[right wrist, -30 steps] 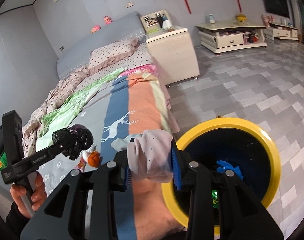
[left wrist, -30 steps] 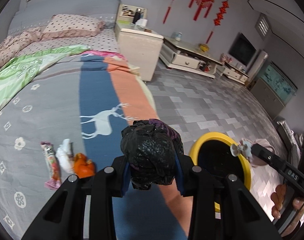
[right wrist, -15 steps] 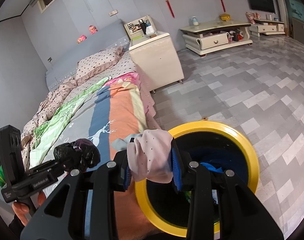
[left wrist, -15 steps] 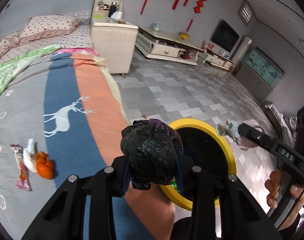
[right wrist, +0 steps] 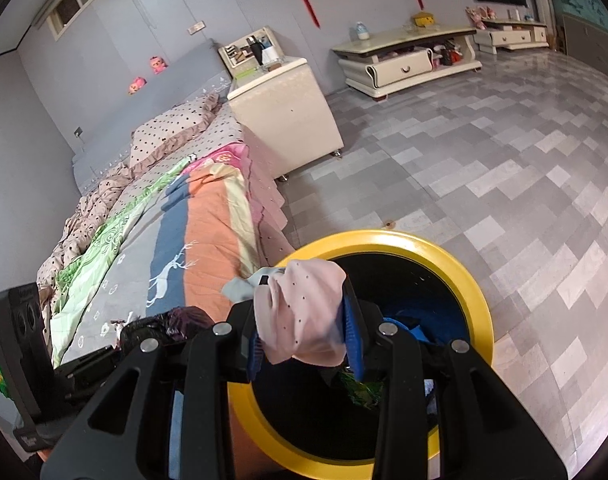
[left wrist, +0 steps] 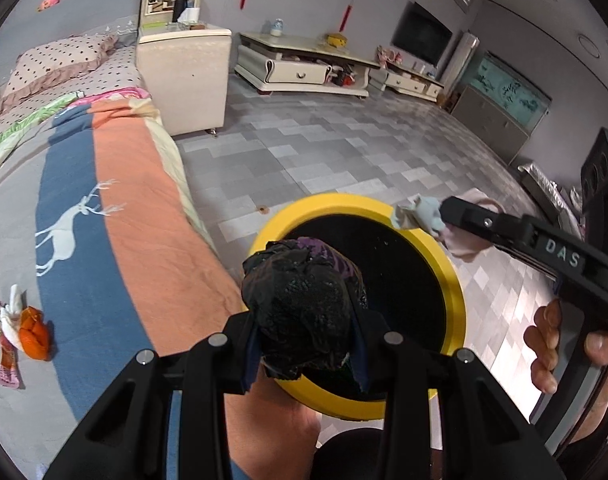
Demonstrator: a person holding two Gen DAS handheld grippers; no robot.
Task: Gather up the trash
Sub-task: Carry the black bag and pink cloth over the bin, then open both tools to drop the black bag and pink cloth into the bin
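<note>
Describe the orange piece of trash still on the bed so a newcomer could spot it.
Start at the bed with the blanket showing a white deer. Nearer the camera than the deer, on the grey part of the blanket, lies a small cluster of litter. The orange crumpled piece is its rightmost item, touching a white scrap and beside a long pinkish wrapper; it alone is solid bright orange.

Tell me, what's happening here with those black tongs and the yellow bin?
A person is clearing trash off a bed. The left tongs grip a crumpled black bag, the right tongs a pink dotted cloth, both held at the yellow bin. More scraps lie on the blanket.
</note>
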